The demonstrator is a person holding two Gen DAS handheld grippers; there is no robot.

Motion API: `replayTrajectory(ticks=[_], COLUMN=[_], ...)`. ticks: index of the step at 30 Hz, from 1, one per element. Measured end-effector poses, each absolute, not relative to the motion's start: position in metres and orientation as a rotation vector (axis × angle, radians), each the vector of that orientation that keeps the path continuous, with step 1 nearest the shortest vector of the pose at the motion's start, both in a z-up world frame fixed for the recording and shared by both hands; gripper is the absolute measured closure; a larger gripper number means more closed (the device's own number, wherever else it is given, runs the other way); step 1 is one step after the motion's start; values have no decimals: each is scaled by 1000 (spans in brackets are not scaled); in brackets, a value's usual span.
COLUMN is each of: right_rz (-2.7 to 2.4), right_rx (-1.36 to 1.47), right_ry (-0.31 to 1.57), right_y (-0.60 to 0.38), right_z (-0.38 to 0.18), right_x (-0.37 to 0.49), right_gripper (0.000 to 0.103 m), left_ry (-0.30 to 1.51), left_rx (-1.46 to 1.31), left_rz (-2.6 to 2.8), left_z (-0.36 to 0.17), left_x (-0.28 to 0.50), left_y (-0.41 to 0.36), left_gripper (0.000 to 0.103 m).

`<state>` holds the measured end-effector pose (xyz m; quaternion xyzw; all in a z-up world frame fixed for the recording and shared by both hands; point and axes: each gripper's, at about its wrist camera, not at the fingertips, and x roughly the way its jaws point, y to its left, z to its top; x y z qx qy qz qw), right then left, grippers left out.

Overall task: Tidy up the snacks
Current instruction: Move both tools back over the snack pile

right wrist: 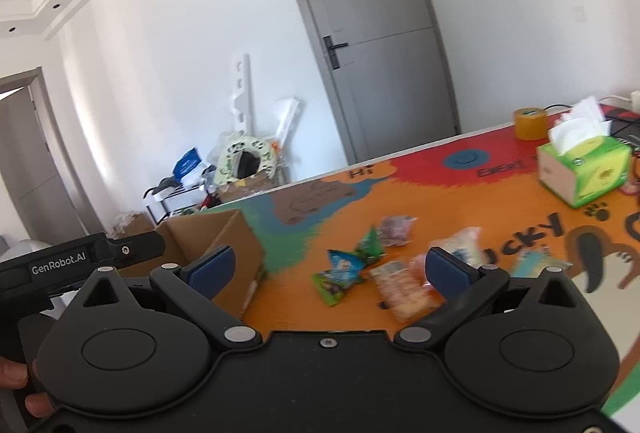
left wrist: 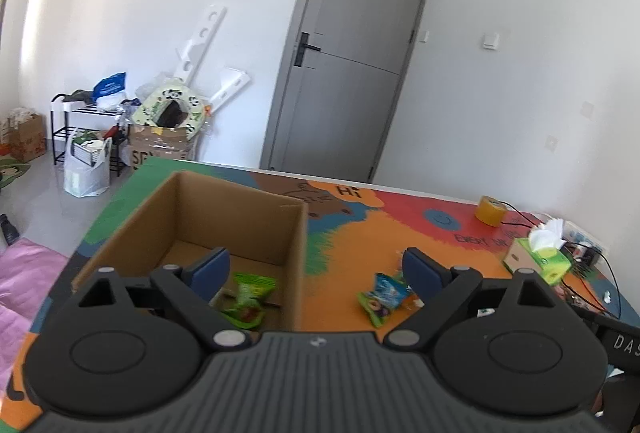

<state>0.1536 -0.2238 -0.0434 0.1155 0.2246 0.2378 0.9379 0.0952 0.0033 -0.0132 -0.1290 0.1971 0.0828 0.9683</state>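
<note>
- Nearest the left wrist lens, the left gripper (left wrist: 316,269) hung with its blue pads spread wide and nothing between them, poised above the near right wall of the cardboard box (left wrist: 236,225).
- One green snack packet (left wrist: 250,299) lay on the box floor, against the near right corner.
- Just right of the box, on the orange part of the painted table (left wrist: 348,249), sat a blue packet (left wrist: 386,289) overlapping a green packet (left wrist: 374,309); more may have been hidden behind the right pad.
- Counted in that view: one box, one packet inside, at least two outside, one tape roll (left wrist: 491,210) and one tissue box (left wrist: 538,259) far right.

- Closest in the right wrist view, the right gripper (right wrist: 330,269) was likewise released, pads wide apart and empty, hovering over the loose snacks (right wrist: 380,265) at mid-table.
- Motion blur made the tally rough: I made out about seven packets, among them a blue one (right wrist: 345,263), two green ones and an orange-pink one (right wrist: 404,289).
- To the left stood the same box (right wrist: 224,241), with the other gripper's black body (right wrist: 80,257) beside it.
- To do this step well, I judged the hand should settle on one packet at the heap's edge, pinch the crimped seam rather than the puffy middle, lift clear of its neighbours, and release low inside the box.
</note>
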Motion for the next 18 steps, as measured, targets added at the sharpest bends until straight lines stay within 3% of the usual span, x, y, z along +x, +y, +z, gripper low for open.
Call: replayTrajectory(ticks=[18], right_rz=[372], right_rx=[274], right_ry=[457], right_y=[-290], right_z=[-58], right_x=[154], right_gripper=[0], left_ry=[422], left_rx=[-204], left_rz=[42], left_z=[-17], left_x=[113], left_y=[-60], left_gripper=[9])
